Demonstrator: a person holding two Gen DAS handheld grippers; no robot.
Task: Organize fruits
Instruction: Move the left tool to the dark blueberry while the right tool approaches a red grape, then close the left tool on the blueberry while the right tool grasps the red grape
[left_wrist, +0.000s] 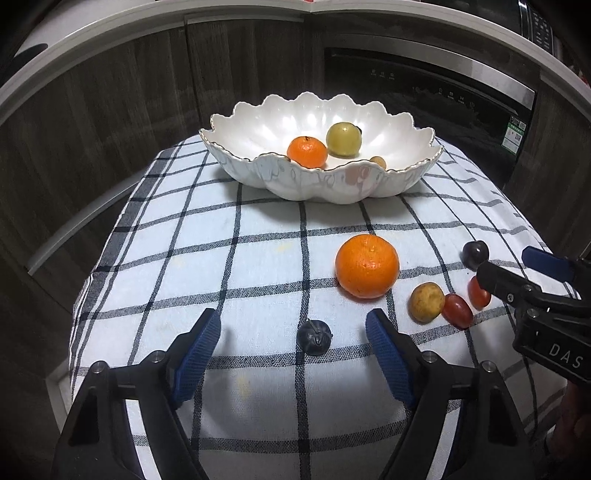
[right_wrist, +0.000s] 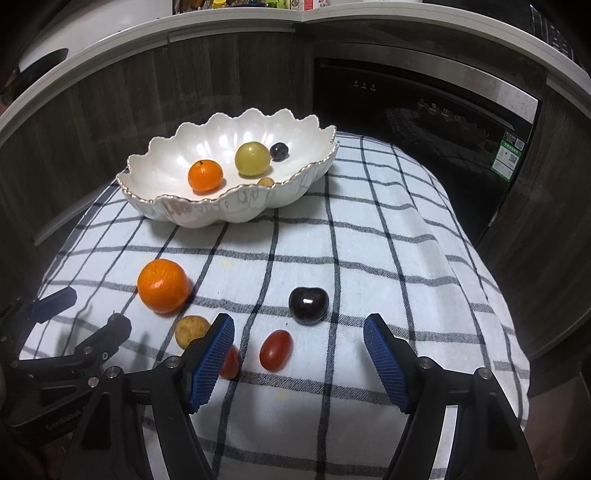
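Observation:
A white scalloped bowl at the back of the checked cloth holds a small orange, a yellow-green fruit, a dark fruit and a small brown one. On the cloth lie a large orange, a small yellow fruit, two red tomatoes, a dark cherry and a dark berry. My left gripper is open around the dark berry. My right gripper is open, one tomato between its fingers.
The checked cloth drapes over a raised surface whose edges drop off left and right. Dark wood cabinets and a black built-in appliance stand behind. A white countertop edge runs above.

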